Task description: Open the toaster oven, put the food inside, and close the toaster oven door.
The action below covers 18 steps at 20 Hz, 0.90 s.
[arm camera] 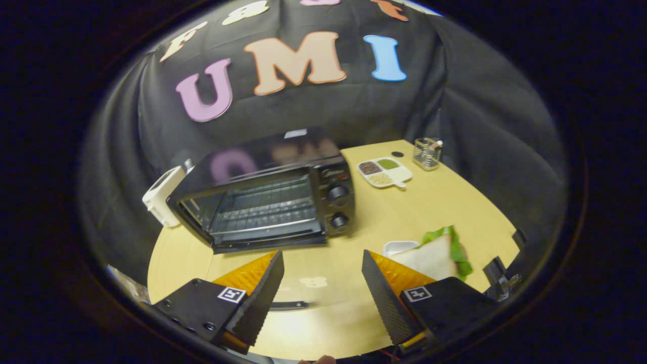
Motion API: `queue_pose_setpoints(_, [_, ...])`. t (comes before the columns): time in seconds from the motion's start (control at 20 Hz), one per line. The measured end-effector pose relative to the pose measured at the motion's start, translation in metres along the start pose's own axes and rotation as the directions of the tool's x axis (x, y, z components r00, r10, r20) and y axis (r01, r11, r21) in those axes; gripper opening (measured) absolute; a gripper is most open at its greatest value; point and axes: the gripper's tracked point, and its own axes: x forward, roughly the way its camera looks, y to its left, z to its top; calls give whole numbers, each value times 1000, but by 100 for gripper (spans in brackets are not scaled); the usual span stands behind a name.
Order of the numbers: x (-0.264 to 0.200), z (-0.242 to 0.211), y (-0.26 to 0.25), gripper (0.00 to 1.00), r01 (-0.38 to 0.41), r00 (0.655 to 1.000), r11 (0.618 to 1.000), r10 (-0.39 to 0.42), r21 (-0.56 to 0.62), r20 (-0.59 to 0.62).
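Divided dish point(384, 173) of seasonings beside glass jar point(427, 153) on wooden table point(450, 202)

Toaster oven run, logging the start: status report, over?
Gripper open, holding nothing. Toaster oven beyond the fingers, door looks shut. Sandwich on white dish by one finger. Bare table between.

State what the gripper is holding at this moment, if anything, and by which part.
Nothing is held. The gripper is open over bare table; the sandwich lies beside one finger, untouched, and the toaster oven stands beyond.
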Motion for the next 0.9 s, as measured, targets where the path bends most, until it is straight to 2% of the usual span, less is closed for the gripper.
queue_pose_setpoints(0.15, [-9,9,-56,97,69,997,997,-70,29,13])
queue_pose_setpoints(0.4, [-8,1,-118,95,106,994,989,-105,103,-18])
queue_pose_setpoints(0.65, [7,-22,-152,94,65,996,979,-51,194,-78])
queue_pose_setpoints(0.9, [30,-53,-155,94,-11,987,972,49,235,-155])
